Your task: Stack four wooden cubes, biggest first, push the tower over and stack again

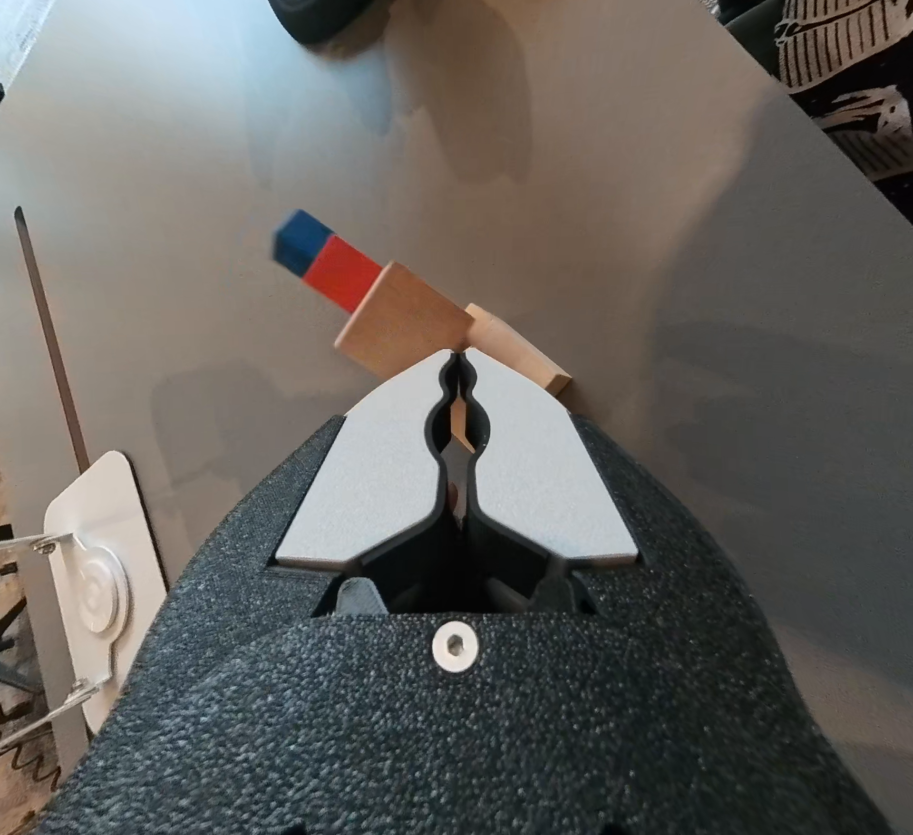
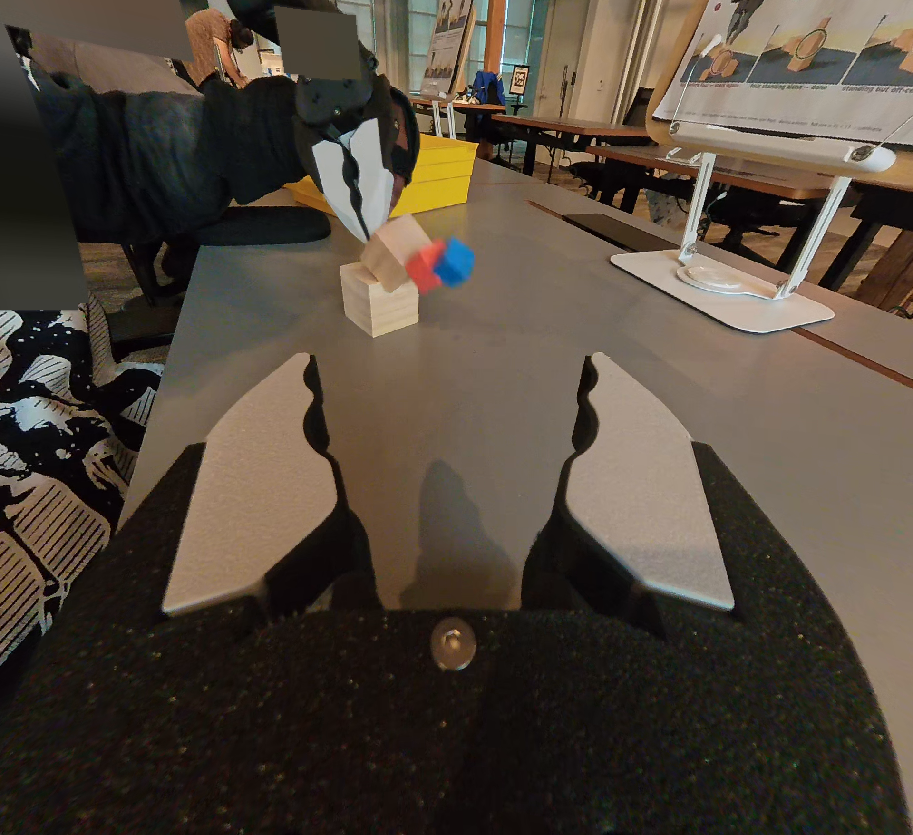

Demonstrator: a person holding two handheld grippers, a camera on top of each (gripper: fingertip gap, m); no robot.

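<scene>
left claw [image 1: 459, 357] fingers pressed together, empty, tip against the second wooden cube [image 2: 393, 258], mid frame. push-over step underway: that cube tilts off the big base cube [image 2: 379, 305], red cube [image 2: 425, 266] and blue cube [image 2: 454, 262] blurred, falling toward frame right. right claw [image 2: 447, 480] wide open, empty, lower frame. next: regather, restack on base. table [image 2: 543, 366] edge close at left, stand [image 2: 721, 287] at right, open room between.

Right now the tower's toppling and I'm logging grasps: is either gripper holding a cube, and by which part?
Nothing is held. The left gripper is shut, its tip against the second cube; the right gripper is open and empty.
</scene>
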